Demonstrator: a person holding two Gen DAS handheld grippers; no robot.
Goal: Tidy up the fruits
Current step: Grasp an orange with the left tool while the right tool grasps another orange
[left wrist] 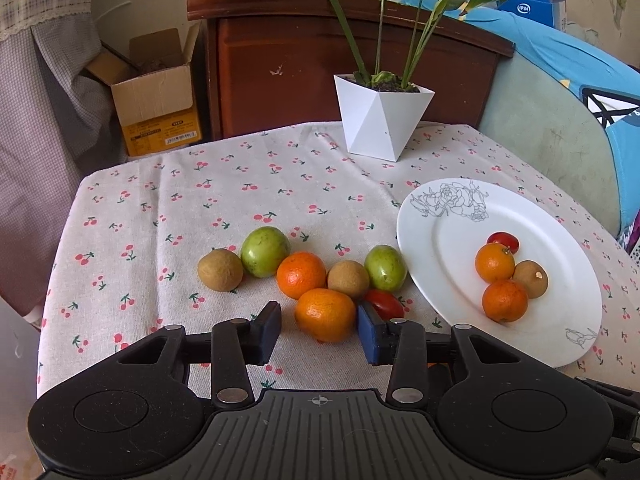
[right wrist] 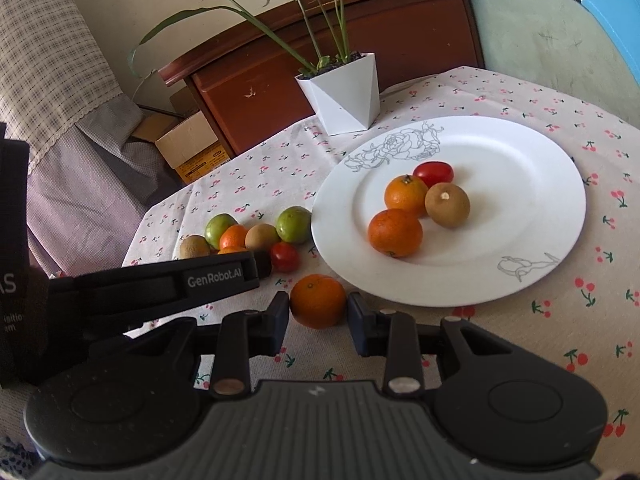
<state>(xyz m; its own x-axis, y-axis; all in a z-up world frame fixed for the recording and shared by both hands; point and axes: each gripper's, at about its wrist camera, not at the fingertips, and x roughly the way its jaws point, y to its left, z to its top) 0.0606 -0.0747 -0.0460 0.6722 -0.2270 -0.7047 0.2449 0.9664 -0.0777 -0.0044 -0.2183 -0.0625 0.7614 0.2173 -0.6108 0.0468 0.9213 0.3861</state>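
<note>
The left tool (left wrist: 318, 330) was held low over the table (left wrist: 180, 208) with its fingers spread wider than the orange (left wrist: 325, 314) between them. The right finger appeared to touch the fruit; the left finger stood clear of it, so nothing was clamped. This orange rested on the cloth at the near edge of the loose group, which made it the easiest piece to approach without disturbing the others.

The right tool (right wrist: 318, 312) bracketed a second orange (right wrist: 318, 300) lying on the cloth just beside the near rim of the plate (right wrist: 540, 184). Its fingers sat close against both sides of the fruit; whether they pressed on it could not be told. The fruit was not lifted.

The plate served as the collection point. It already carried two oranges, a brown fruit (right wrist: 447, 204) and a red tomato (right wrist: 433, 172), grouped near its centre, probably so that they would not roll to the rim.

Still on the cloth, left of the plate, lay two green fruits (left wrist: 265, 250), two brown fruits, another orange and a red tomato (left wrist: 384, 303), packed touching one another. The tomato lay just beside the left tool's right finger and could be nudged when that tool closes.

The plant pot (left wrist: 380, 120) stood at the far side, well apart from the work.
</note>
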